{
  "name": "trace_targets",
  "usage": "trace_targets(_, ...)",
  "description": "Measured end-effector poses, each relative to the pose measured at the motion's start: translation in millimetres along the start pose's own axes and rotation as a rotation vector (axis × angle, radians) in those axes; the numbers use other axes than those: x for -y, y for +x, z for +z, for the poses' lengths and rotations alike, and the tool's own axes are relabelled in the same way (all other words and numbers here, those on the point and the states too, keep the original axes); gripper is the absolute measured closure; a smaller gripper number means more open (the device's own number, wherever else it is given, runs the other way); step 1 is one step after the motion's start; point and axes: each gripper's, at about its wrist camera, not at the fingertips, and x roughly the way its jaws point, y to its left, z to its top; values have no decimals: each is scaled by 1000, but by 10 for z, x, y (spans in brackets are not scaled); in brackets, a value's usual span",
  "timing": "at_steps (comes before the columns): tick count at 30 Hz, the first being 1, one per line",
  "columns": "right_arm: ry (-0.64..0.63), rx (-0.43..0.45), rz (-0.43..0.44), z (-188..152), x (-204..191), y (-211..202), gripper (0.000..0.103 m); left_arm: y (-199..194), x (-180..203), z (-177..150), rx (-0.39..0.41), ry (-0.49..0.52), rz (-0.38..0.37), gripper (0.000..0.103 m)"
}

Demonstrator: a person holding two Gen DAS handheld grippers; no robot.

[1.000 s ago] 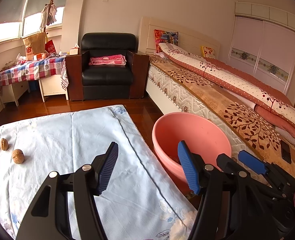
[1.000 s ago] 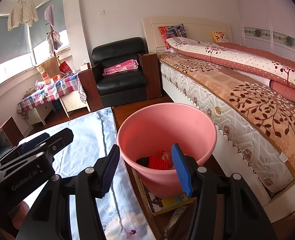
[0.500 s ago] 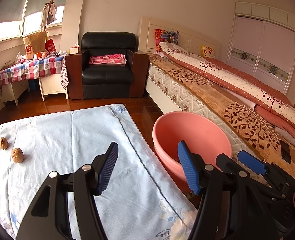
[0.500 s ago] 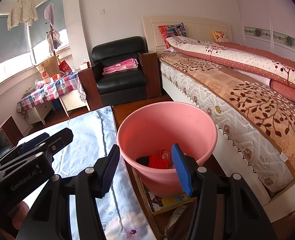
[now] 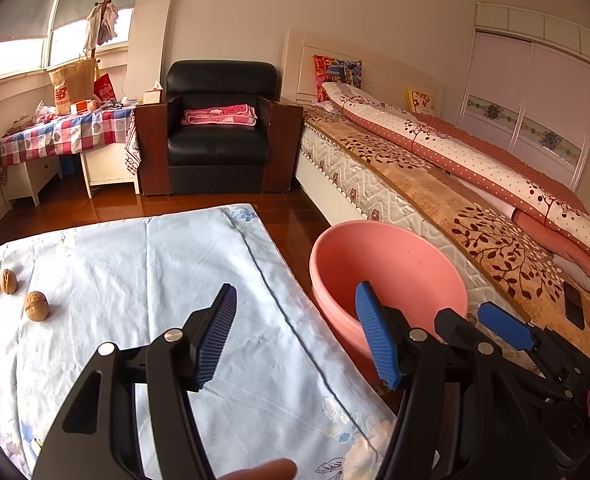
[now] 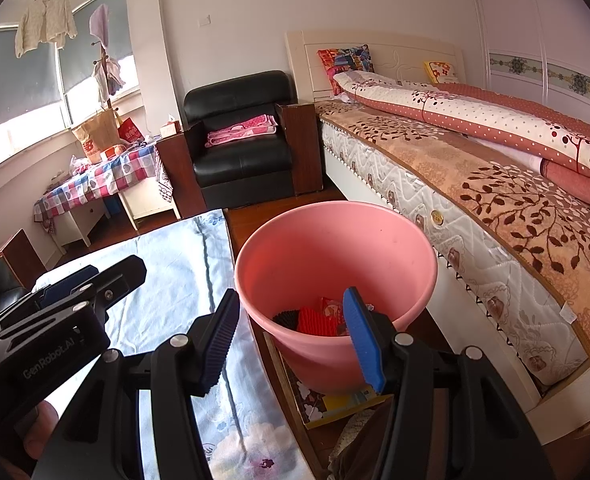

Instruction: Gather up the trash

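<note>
In the left wrist view, the left gripper (image 5: 295,332) fills the lower centre of the frame with its blue pads spread wide and nothing between them, held above the worktop (image 5: 135,280), which is covered by a pale blue floral cloth. Two walnuts (image 5: 36,306) lie near each other at the left edge of that view, well apart from the gripper. The pink bucket (image 5: 395,268) stands just beside the worktop's right edge, between it and the bed (image 5: 435,184). In the right wrist view, the right gripper (image 6: 291,336) sits low in the centre, also spread and empty, pointing at the same bucket (image 6: 335,248); red and black trash (image 6: 315,318) lies at its bottom. The left gripper's black body (image 6: 55,320) shows at the left of that frame. A black armchair (image 6: 243,140) stands at upper centre.
</note>
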Motion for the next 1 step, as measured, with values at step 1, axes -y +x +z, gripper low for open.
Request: trace_targets(1,-1,0,0,-19,1,-5,49,1,0,2,0,-1,-1,41)
